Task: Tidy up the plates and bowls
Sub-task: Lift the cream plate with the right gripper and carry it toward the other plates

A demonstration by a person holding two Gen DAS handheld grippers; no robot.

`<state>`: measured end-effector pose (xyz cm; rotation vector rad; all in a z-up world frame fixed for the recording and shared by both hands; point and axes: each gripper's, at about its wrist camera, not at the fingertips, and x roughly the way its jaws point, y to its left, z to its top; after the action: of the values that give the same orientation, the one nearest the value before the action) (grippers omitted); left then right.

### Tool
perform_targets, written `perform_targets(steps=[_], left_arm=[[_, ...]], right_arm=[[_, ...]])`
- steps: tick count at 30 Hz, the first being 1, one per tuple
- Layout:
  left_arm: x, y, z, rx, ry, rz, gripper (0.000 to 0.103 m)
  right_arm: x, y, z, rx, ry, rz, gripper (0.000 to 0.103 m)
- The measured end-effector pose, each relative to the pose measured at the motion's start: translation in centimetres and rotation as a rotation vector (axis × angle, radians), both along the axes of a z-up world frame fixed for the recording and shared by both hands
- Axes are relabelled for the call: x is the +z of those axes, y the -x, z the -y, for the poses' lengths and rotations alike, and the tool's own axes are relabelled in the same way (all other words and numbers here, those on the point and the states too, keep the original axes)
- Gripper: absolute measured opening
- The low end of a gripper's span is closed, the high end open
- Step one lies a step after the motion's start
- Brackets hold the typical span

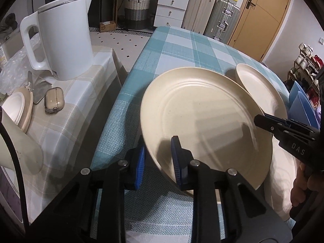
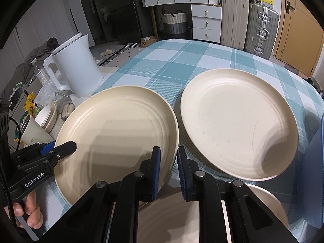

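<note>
A large cream plate (image 1: 202, 121) is held tilted above the checked tablecloth (image 1: 178, 46). My left gripper (image 1: 159, 162) is shut on its near rim. My right gripper (image 2: 169, 174) is shut on the same plate (image 2: 117, 133) at its right rim, and shows in the left wrist view (image 1: 261, 121) at the plate's right edge. The left gripper shows at the plate's left edge in the right wrist view (image 2: 60, 147). A second cream plate (image 2: 239, 121) lies flat on the cloth to the right (image 1: 261, 89). Another cream dish (image 2: 263, 200) lies under my right gripper.
A white kettle (image 1: 64, 38) stands on the side table at left, with a small bowl (image 1: 18, 107), a beige case (image 1: 54, 101) and a paper cup (image 2: 33, 131). Blue plates (image 1: 301, 105) stand at the right edge. Suitcases (image 2: 261, 26) and drawers (image 2: 206, 20) stand behind.
</note>
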<state>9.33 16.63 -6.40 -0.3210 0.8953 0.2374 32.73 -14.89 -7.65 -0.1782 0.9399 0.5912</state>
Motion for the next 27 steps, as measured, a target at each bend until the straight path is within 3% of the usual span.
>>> perform_targets(steps=[27], left_arm=[[5.4, 2.1, 2.6, -0.045, -0.032, 0.112, 0.021]], right_arm=[[4.5, 3.3, 3.0, -0.051, -0.031, 0.083, 0.017]])
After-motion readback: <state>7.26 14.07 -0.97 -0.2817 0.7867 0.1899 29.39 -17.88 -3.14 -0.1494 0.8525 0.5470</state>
